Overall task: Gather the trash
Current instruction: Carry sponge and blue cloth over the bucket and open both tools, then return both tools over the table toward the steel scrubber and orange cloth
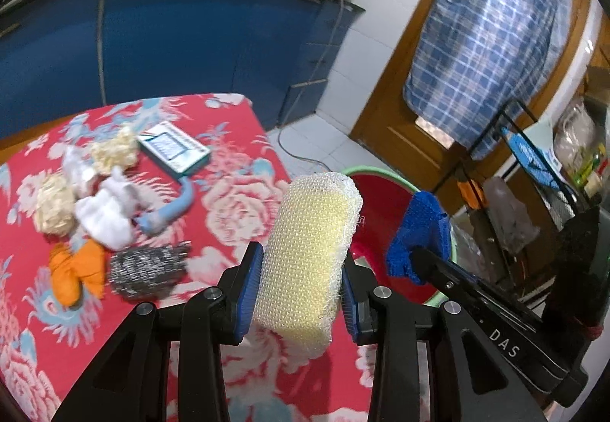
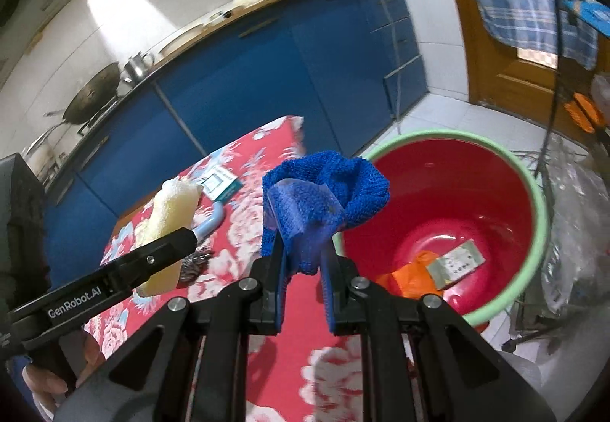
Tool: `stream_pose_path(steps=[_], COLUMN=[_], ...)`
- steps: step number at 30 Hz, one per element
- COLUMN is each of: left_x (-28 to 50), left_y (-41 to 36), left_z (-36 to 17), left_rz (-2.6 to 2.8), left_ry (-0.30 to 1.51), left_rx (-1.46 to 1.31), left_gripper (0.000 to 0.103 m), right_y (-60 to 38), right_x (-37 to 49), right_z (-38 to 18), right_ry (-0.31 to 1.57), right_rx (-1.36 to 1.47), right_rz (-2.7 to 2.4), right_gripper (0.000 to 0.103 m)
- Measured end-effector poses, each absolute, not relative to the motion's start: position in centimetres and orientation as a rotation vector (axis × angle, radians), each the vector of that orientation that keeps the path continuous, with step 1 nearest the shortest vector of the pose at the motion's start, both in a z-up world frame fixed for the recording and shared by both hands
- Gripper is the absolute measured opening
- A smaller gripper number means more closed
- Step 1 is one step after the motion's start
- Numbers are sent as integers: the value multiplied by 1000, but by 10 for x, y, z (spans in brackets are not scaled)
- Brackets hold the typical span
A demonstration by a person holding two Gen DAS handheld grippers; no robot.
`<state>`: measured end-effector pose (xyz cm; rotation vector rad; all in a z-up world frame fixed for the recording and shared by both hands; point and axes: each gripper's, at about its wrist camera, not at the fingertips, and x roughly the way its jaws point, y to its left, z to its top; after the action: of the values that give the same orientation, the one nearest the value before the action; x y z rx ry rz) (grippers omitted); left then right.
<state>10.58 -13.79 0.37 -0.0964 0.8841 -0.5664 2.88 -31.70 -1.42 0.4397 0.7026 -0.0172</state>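
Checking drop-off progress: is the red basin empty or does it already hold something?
Not empty. The red basin holds an orange scrap and a small grey printed packet on its bottom, seen from the right wrist.

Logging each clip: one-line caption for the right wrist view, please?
Right tool shut on a blue cloth beside the red bucket, which holds orange scrap and a small card.
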Motion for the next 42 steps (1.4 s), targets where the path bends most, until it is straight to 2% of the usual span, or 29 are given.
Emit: stream_pose_path(steps=[21,28,31,35,42], left_x=[119,122,123,123,120], left_y=[-240,-257,-259,-258,-242], left_z=[-32,-44,-46,-45,-40], left_rz=[-668,-680,-674,-661,-635], left_ry=[977,996,1004,998,987], left_rx=[52,75,74,78,66], left_gripper=[41,47,56,57,57], right_y=[-396,-408,-412,-416,-411], right_x=[9,10,11,10,8], right_z=[-58,-71,-75,-77,-73], right_ry=[735,749,752,748,738], right_rx=[593,628,640,654,653], right_rz=[-151,-175,-184,-191,-186], right_gripper=[22,27,33,40,44])
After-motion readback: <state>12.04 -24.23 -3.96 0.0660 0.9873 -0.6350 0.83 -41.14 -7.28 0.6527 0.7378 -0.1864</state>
